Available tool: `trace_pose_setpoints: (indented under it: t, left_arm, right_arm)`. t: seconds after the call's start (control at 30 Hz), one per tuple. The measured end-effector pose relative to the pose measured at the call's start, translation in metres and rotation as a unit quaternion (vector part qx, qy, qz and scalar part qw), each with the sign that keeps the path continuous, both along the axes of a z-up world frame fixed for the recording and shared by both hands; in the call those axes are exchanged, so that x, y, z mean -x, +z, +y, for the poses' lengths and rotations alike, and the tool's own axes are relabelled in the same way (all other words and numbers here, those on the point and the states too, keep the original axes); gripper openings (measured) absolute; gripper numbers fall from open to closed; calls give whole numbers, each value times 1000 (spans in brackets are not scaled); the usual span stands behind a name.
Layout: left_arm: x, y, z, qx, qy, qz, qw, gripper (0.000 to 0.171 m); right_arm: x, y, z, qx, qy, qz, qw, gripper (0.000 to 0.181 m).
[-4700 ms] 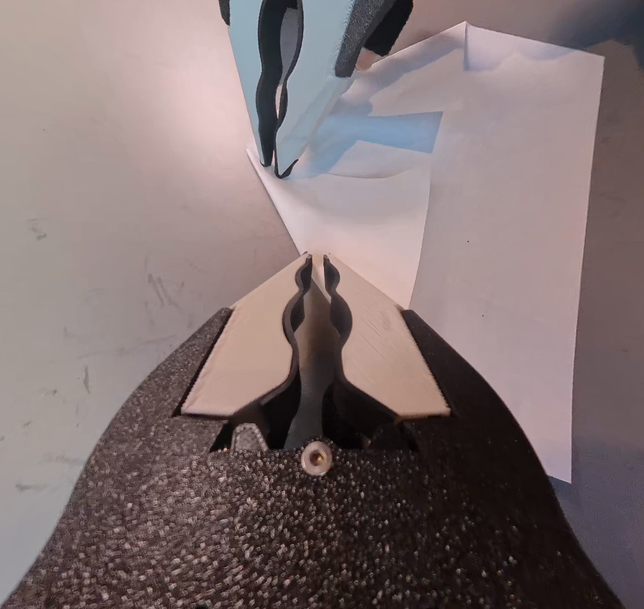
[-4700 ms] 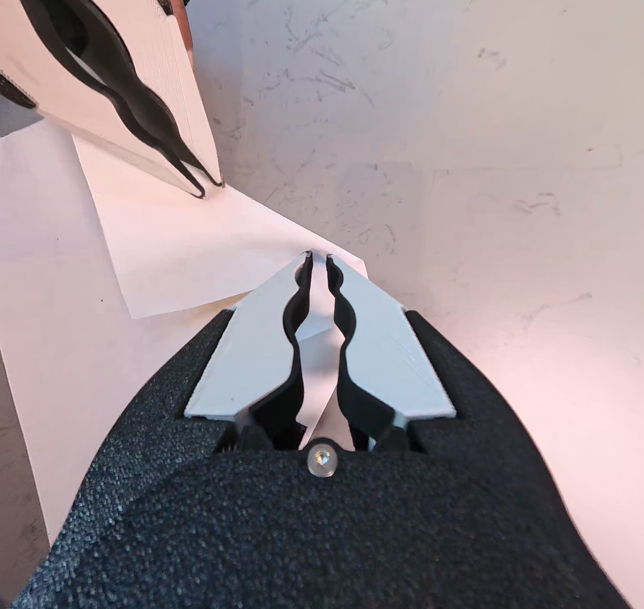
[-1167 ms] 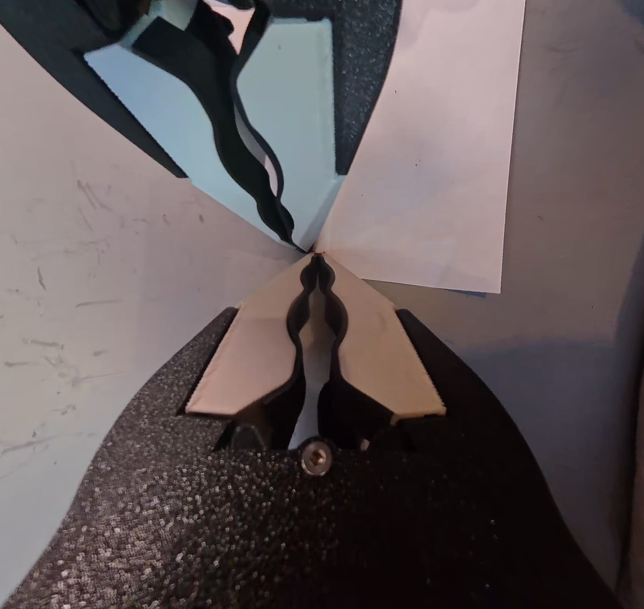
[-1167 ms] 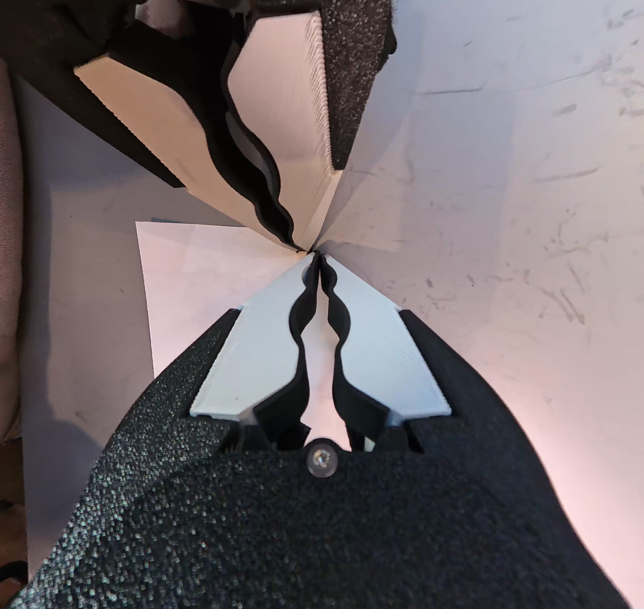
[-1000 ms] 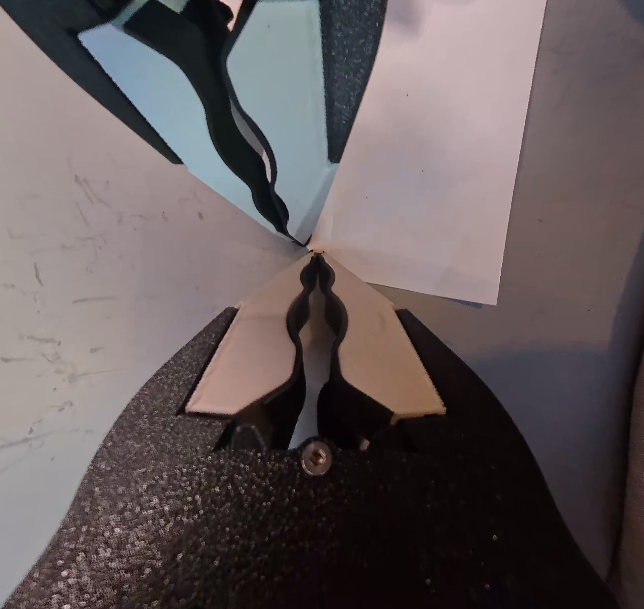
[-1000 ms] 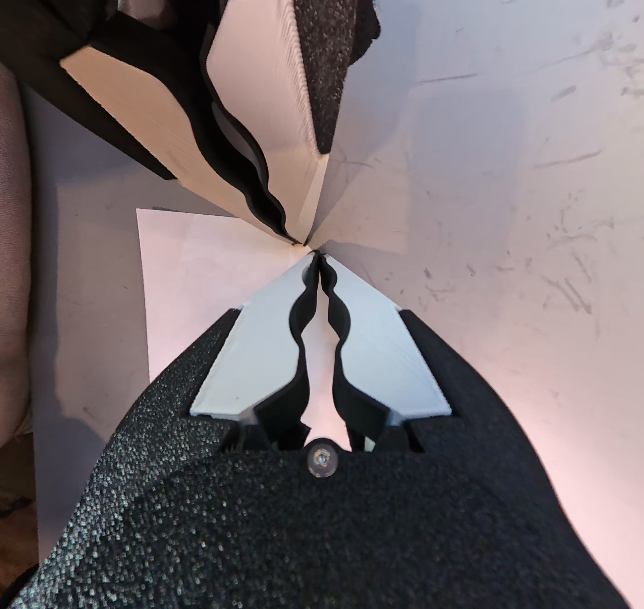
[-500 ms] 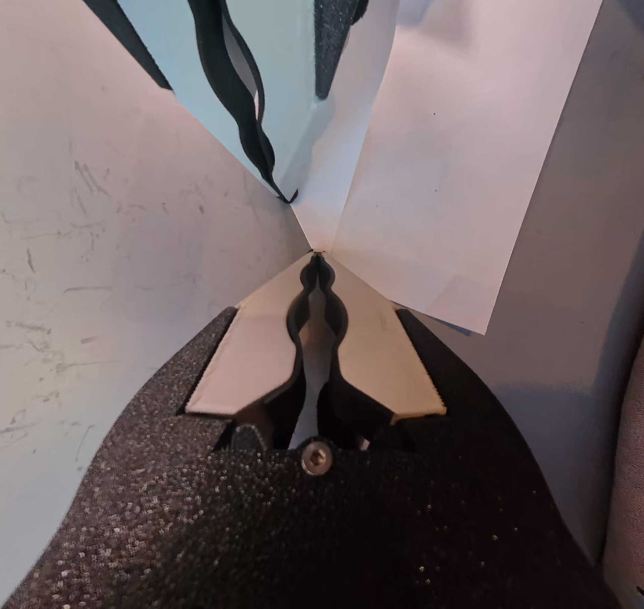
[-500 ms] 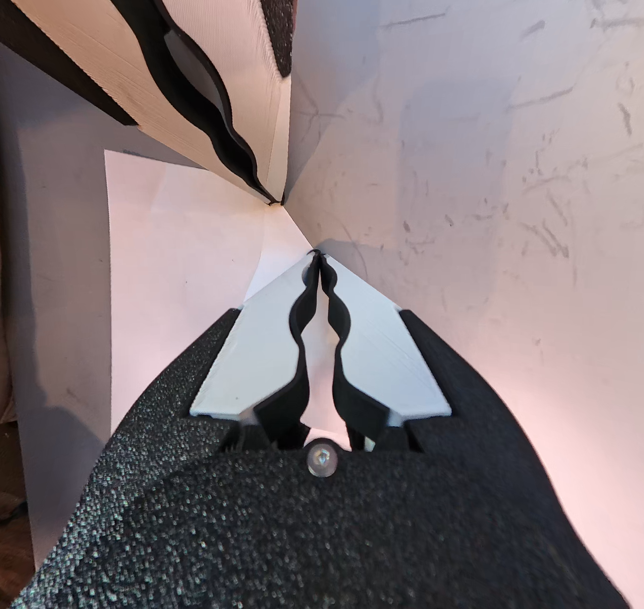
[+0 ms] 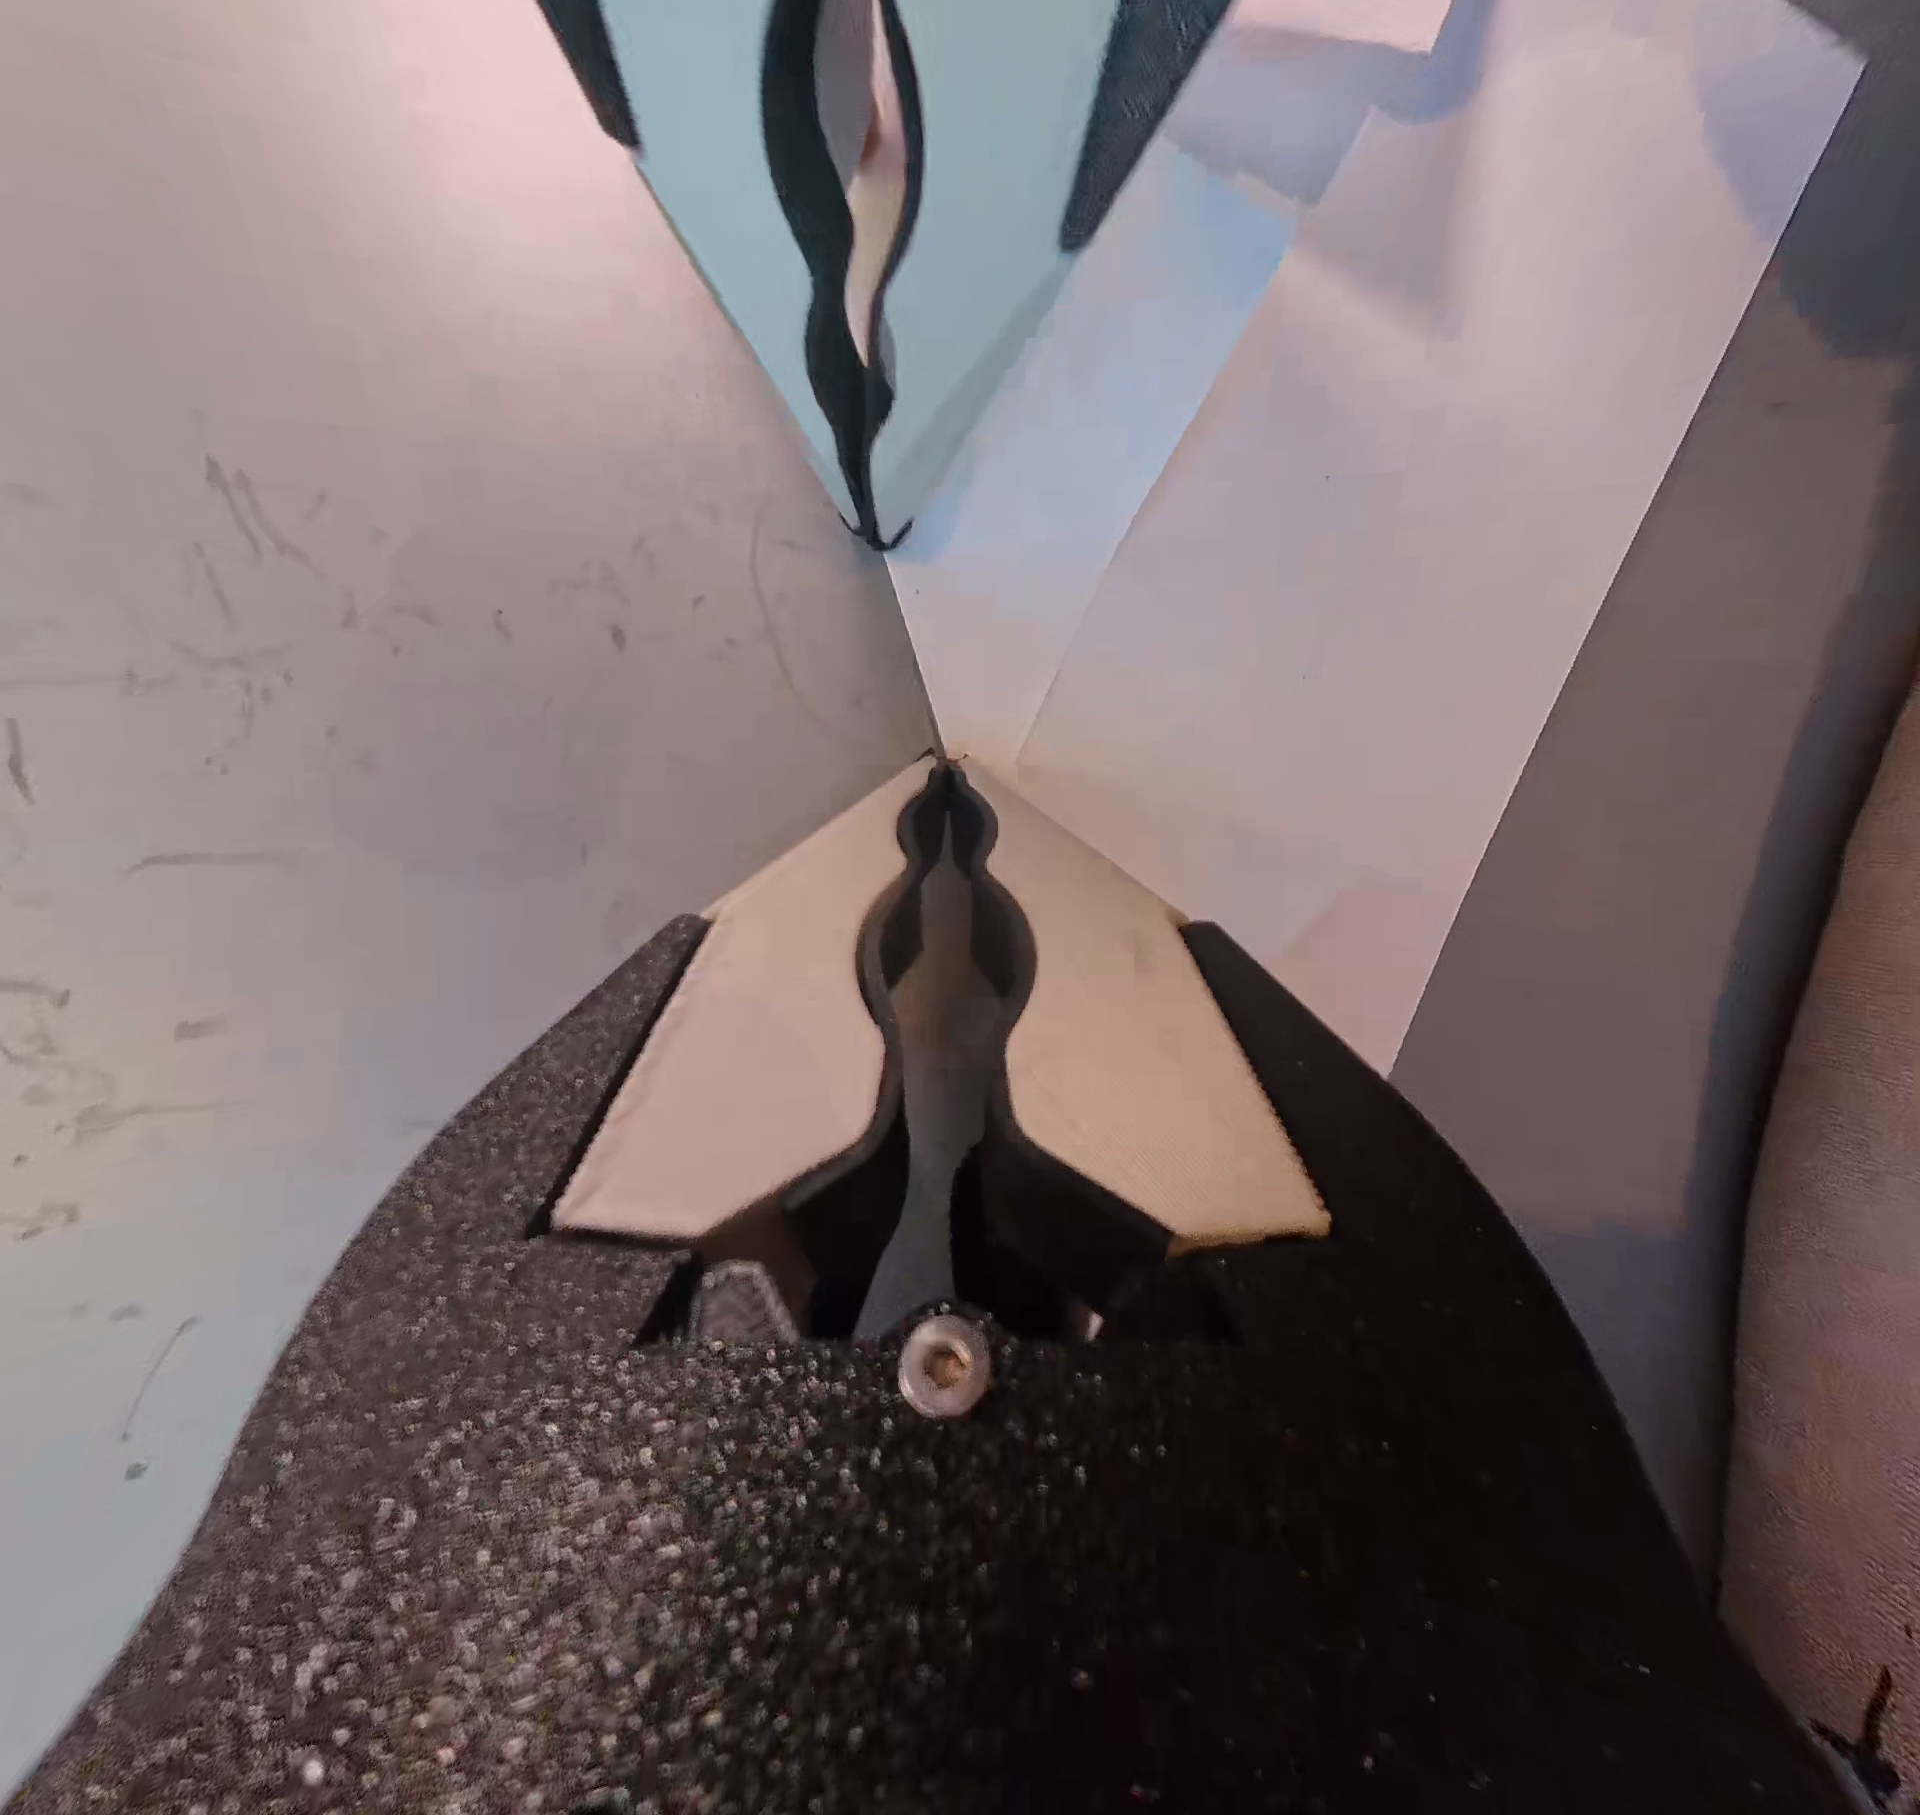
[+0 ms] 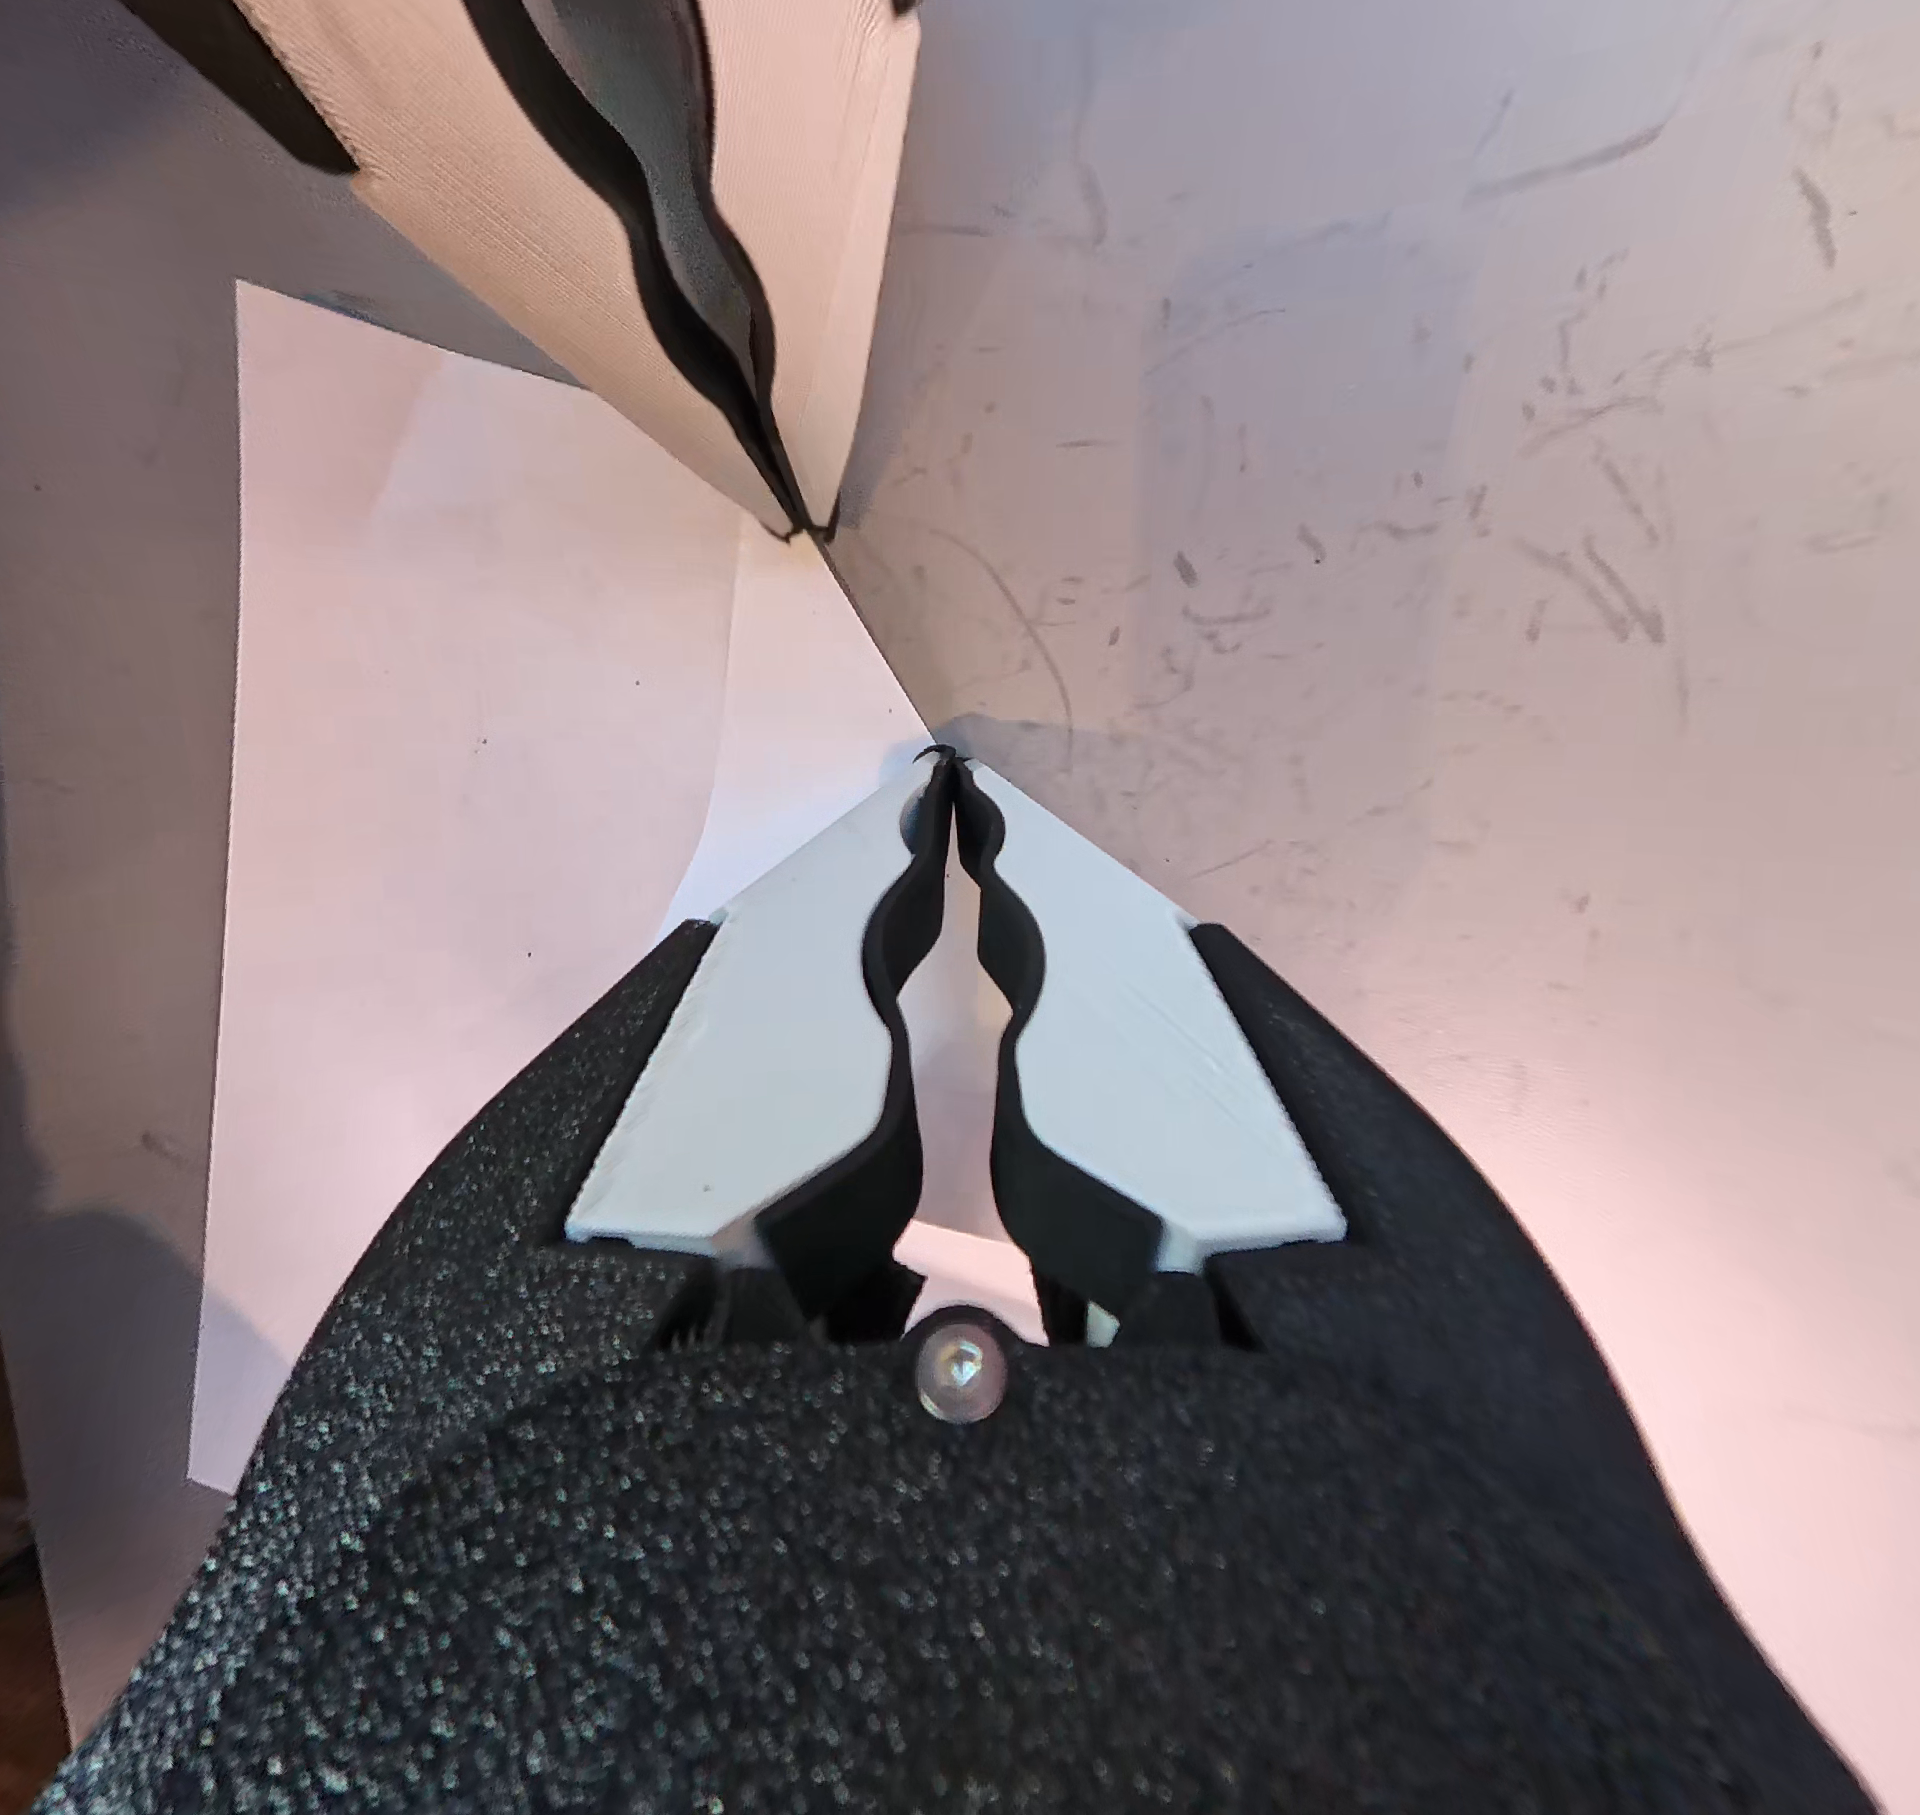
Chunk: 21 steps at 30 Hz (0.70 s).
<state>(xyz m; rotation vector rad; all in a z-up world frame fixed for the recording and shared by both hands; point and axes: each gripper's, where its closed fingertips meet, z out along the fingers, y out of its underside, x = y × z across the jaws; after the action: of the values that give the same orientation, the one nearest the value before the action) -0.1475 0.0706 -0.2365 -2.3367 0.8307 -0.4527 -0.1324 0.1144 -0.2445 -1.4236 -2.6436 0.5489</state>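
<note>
Both tongs, left [image 9: 948,763] and right [image 10: 943,757], pinch the paper's [image 10: 468,726] edge, tips facing.

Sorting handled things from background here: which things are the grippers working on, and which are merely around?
Handled:
- white paper sheet, folded
- left gripper, shut on its fold
- right gripper, shut on its edge

Around:
- scuffed white table
- grey fabric, at table's side

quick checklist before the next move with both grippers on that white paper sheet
1. Left gripper shut on the white paper sheet: ok.
2. Right gripper shut on the sheet's edge: ok.
3. Grippers apart, not touching: ok.
4. Sheet untorn between them: ok, it only bends.
5. Far part of the sheet resting on the scuffed white table: ok.
6. Grip firm enough to pull: cannot tell.
</note>
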Motion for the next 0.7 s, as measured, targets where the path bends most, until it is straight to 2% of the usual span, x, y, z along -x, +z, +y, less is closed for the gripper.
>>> trace_pose_setpoints:
  t: [0.1, 0.3, 0.5, 0.7]
  left_arm:
    - [-7, 17, 17, -26, 9, -46, 999, 0]
    - [-17, -6, 27, -31, -14, 12, 999, 0]
    - [-17, -8, 26, -45, -5, 50, 998, 0]
    - [-16, -8, 25, -46, 6, 42, 998, 0]
  right_arm:
    - [0, 0, 0, 6, -1, 1, 1000, 0]
    - [0, 0, 0, 6, 4, 3, 1000, 0]
    - [-1, 0, 1, 4, 11, -1, 1000, 0]
    - [-4, 0, 6, -3, 12, -15, 1000, 0]
